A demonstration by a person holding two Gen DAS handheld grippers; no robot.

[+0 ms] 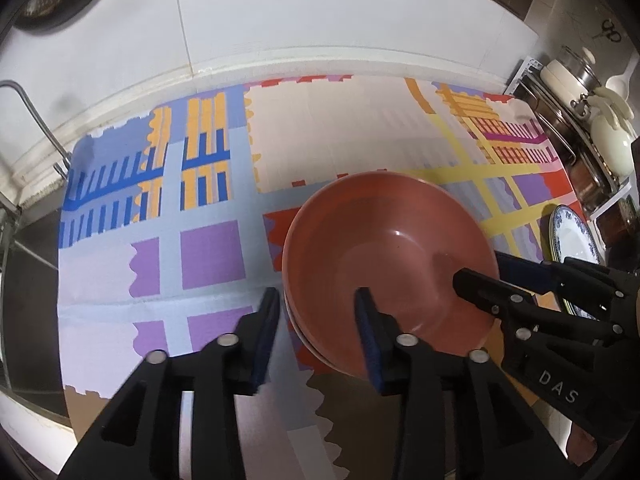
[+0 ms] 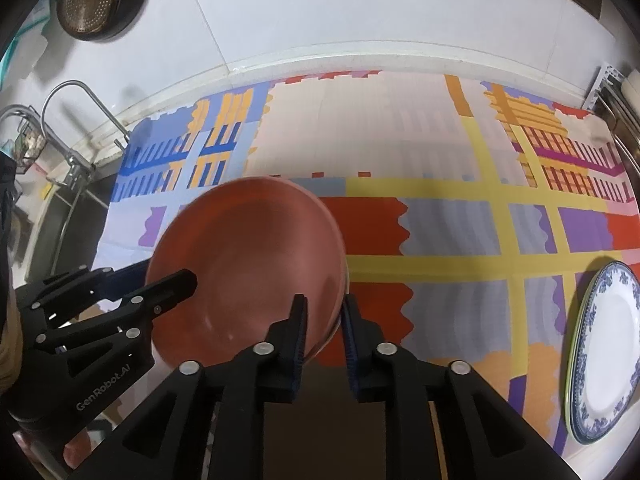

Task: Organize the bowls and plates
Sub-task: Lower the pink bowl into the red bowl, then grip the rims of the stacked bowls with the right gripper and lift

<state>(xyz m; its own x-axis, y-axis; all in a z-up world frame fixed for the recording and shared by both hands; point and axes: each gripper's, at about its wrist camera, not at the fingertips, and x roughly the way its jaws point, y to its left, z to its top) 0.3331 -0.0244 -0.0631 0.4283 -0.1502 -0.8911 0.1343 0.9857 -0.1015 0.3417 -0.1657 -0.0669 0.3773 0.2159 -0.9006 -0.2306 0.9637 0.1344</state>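
Two stacked red bowls (image 1: 390,248) are straddled at opposite rims by both grippers. The left gripper (image 1: 316,320) is spread, one finger inside the bowl, one outside. The right gripper (image 2: 324,320) is nearly pressed together on the rim. A patterned cloth (image 2: 440,152) covers the tabletop (image 1: 80,404). A blue-rimmed plate (image 2: 608,344) lies right of the right gripper; a faucet (image 2: 72,120) stands far left.

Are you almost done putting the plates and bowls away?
About halfway, it seems. Done: the blue-patterned plates sit stacked at the mat's right edge. In hand: both grippers straddle the rim of the red bowls, the left gripper on one side, the right gripper on the other; the bowls look nested already. Left: setting them down, probably nearer the plates.
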